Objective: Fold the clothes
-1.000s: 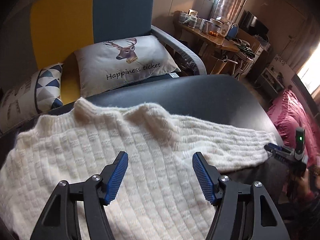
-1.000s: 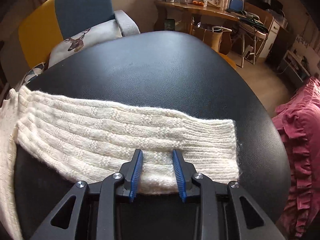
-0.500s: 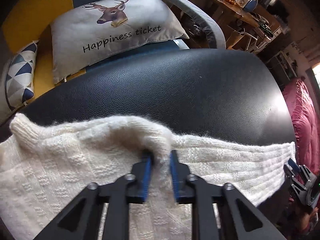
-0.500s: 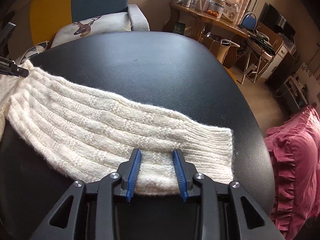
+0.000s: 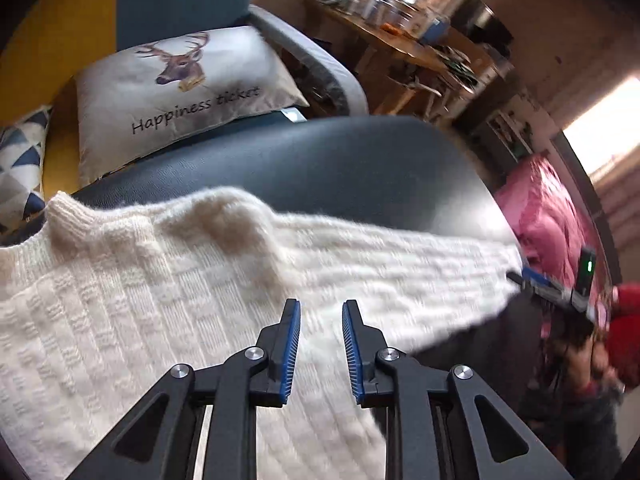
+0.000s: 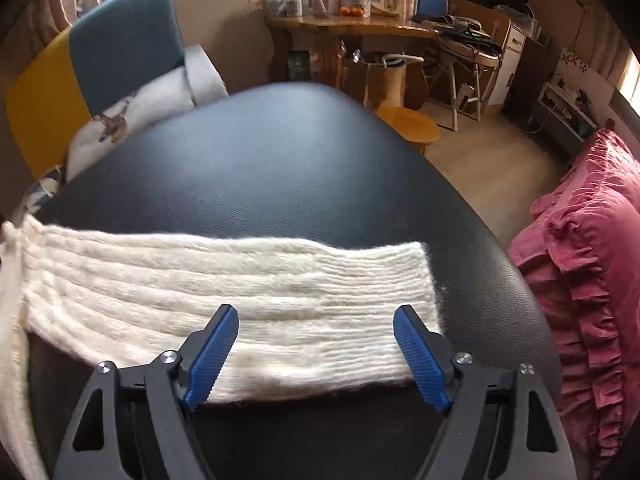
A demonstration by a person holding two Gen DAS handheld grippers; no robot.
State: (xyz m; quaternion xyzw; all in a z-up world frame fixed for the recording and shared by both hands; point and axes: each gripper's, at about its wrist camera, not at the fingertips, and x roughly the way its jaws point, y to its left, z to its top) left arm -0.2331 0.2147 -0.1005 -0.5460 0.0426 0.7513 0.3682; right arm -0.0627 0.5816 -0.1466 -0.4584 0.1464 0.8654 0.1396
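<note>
Grey pillow [image 5: 172,92] reading "Happiness ticket"

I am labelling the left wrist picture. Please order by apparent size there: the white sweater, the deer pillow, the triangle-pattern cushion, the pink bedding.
1. white sweater, by far the largest, though also nearest the camera.
2. deer pillow.
3. pink bedding.
4. triangle-pattern cushion, cut by the frame edge, so its rank against the bedding is unsure.

Dim, motion-blurred fisheye views; window [image 5: 612,120] glare, perhaps daylight, at right.
</note>
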